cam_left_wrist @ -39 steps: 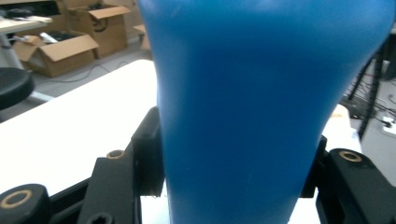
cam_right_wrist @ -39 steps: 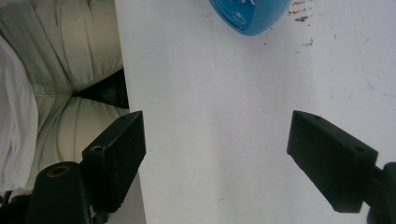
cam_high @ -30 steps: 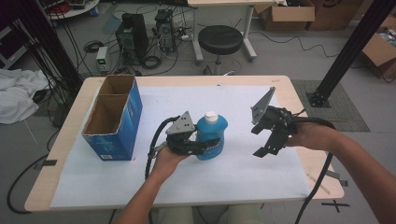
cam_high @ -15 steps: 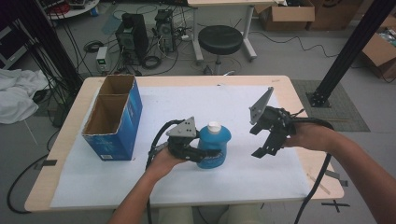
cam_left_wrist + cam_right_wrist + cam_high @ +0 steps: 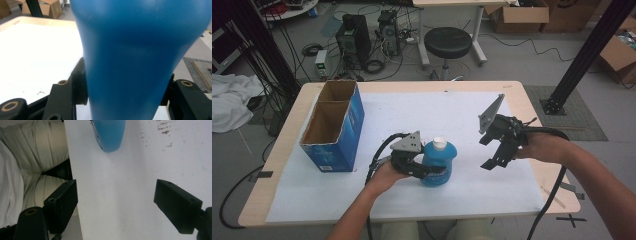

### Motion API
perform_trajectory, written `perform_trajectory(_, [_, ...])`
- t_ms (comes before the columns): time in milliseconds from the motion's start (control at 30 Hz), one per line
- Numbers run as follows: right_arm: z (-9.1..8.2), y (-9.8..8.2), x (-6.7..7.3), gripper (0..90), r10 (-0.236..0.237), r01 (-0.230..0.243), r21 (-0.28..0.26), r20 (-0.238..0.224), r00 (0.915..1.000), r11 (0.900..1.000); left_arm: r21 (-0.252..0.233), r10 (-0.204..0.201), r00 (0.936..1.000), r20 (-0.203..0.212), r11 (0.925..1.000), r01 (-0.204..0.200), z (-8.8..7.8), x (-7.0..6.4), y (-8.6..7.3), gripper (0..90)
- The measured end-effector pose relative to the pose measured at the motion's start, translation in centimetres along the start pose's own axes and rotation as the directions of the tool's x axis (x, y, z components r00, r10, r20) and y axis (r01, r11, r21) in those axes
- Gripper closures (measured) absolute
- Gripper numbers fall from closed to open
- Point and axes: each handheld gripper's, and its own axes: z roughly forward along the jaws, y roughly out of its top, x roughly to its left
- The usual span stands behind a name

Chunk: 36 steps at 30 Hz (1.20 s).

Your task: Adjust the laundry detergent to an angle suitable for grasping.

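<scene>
The desk (image 5: 532, 100) is a pale wooden top with rounded corners, and a large white sheet (image 5: 452, 115) covers most of it. Around it on the floor stand a black round stool (image 5: 447, 43), computer cases (image 5: 354, 32) with loose cables, and cardboard cartons (image 5: 519, 12) at the back.

On the left part of the desk stands a blue cardboard box (image 5: 334, 131), open at the top and split into two compartments, both showing brown insides.

Well to the right of the box, near the front middle of the sheet, stands a blue bottle (image 5: 441, 162) with a white cap, upright. In the left gripper view the bottle (image 5: 140, 57) bulges wide above and narrows toward the bottom between the black jaws.

The left gripper (image 5: 424, 170) comes in from the bottle's left side, held by the person's left hand (image 5: 384, 175), and its jaws are clamped on the bottle's lower body, one on each side, pressing against the plastic. A grey three-cornered plate sits on top of it.

The right gripper (image 5: 497, 152) is held above the right part of the sheet, well apart from the bottle, tipped downward. Its jaws stand wide apart with nothing between them. The right gripper view looks down past them onto the white sheet, with the bottle's rounded side (image 5: 108, 135) at the top edge and the person's light trousers (image 5: 32, 157) beyond the edge of the desk.
</scene>
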Motion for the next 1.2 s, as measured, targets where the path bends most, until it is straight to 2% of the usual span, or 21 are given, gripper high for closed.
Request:
perform_trajectory(300, [0.1, -0.2, 0.0, 19.0, 0.008, -0.008, 0.007, -0.001, 1.0, 1.0, 0.03, 0.004, 0.9998, 0.019, 0.9995, -0.004, 0.8, 0.2, -1.1, 45.2])
perform_trajectory(600, [0.2, -0.1, -0.1, 19.0, 0.013, -0.013, 0.004, -0.004, 0.9999, 1.0, 0.025, 0.007, 0.9996, 0.026, 0.9996, -0.008, 0.6, 0.2, -1.5, 45.0])
perform_trajectory(767, [0.3, 0.0, -0.1, 19.0, 0.004, -0.004, -0.001, -0.006, 1.0, 1.0, 0.026, -0.004, 0.9996, 0.028, 0.9997, 0.003, 0.4, 0.4, -1.7, 44.9])
perform_trajectory(833, [0.3, 0.1, -0.1, 19.0, 0.004, -0.004, -0.001, -0.006, 1.0, 1.0, 0.031, 0.003, 0.9995, 0.03, 0.9995, -0.004, 0.3, 0.3, -1.7, 44.8])
perform_trajectory(900, [0.3, 0.1, 0.0, 19.0, 0.002, -0.002, -0.001, -0.007, 1.0, 1.0, 0.038, 0.036, 0.9988, 0.033, 0.9985, -0.038, 0.3, 0.1, -1.6, 44.7])
perform_trajectory(967, [0.3, 0.1, 0.0, 19.0, 0.001, -0.001, -0.002, -0.006, 1.0, 1.0, 0.041, 0.047, 0.9983, 0.034, 0.998, -0.048, 0.3, 0.0, -1.7, 44.6])
perform_trajectory(1200, [0.2, 0.1, 0.2, 19.0, 0.003, -0.003, -0.003, -0.006, 1.0, 1.0, 0.042, 0.044, 0.9986, 0.03, 0.9981, -0.045, 0.3, -0.1, -1.7, 44.2])
